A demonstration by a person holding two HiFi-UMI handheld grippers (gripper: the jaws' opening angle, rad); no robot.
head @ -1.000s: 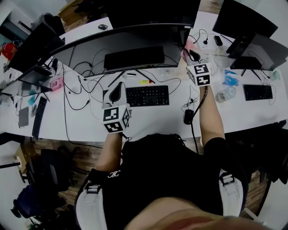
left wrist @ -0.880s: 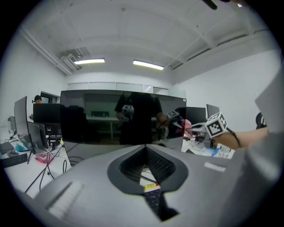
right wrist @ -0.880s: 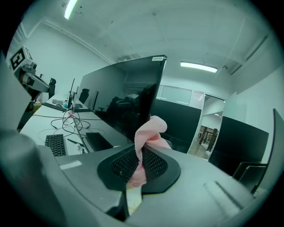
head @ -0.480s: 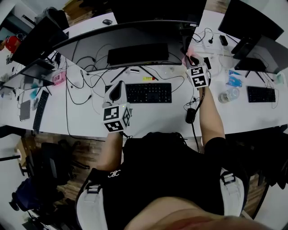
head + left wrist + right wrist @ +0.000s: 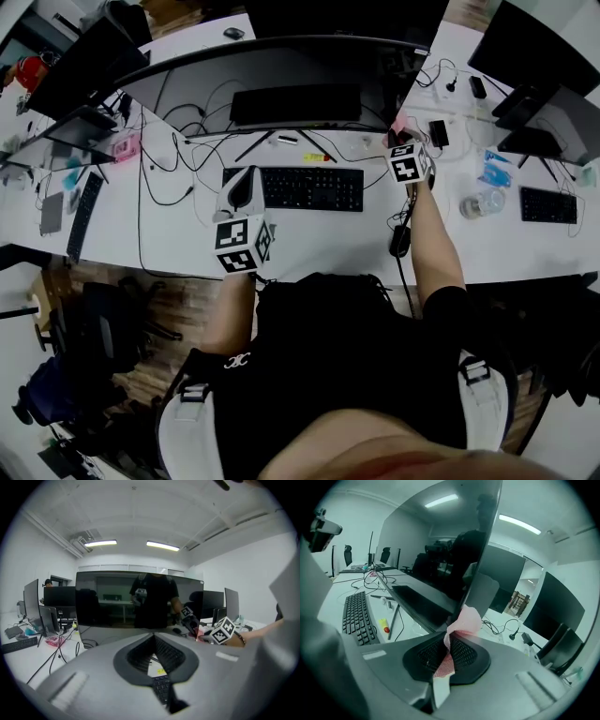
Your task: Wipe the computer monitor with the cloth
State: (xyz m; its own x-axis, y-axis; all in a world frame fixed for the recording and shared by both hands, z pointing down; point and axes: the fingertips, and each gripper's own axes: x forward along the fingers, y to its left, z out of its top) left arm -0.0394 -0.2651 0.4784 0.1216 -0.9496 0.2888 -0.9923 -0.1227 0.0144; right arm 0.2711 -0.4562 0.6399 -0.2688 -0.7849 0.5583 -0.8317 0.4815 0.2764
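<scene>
The wide curved monitor [image 5: 281, 70] stands at the back of the white desk [image 5: 309, 244], its screen dark. My right gripper [image 5: 398, 131] is shut on a pink cloth [image 5: 399, 122] close by the monitor's lower right corner. In the right gripper view the cloth [image 5: 464, 618] sticks up out of the jaws of the right gripper [image 5: 450, 639], just in front of the monitor's edge [image 5: 485, 555]; I cannot tell whether it touches. My left gripper [image 5: 242, 183] hovers shut and empty over the left end of the keyboard [image 5: 314, 189], facing the monitor [image 5: 140, 599].
Loose cables [image 5: 169, 178] sprawl over the desk's left part. A mouse [image 5: 398, 241] lies under my right forearm. A water bottle [image 5: 478, 202], a second keyboard [image 5: 548, 204] and more monitors [image 5: 534, 47] stand at the right. An office chair [image 5: 103, 337] is at lower left.
The right gripper with the cloth has shifted slightly left along the monitor's lower right edge. The left gripper has stayed about where it was.
</scene>
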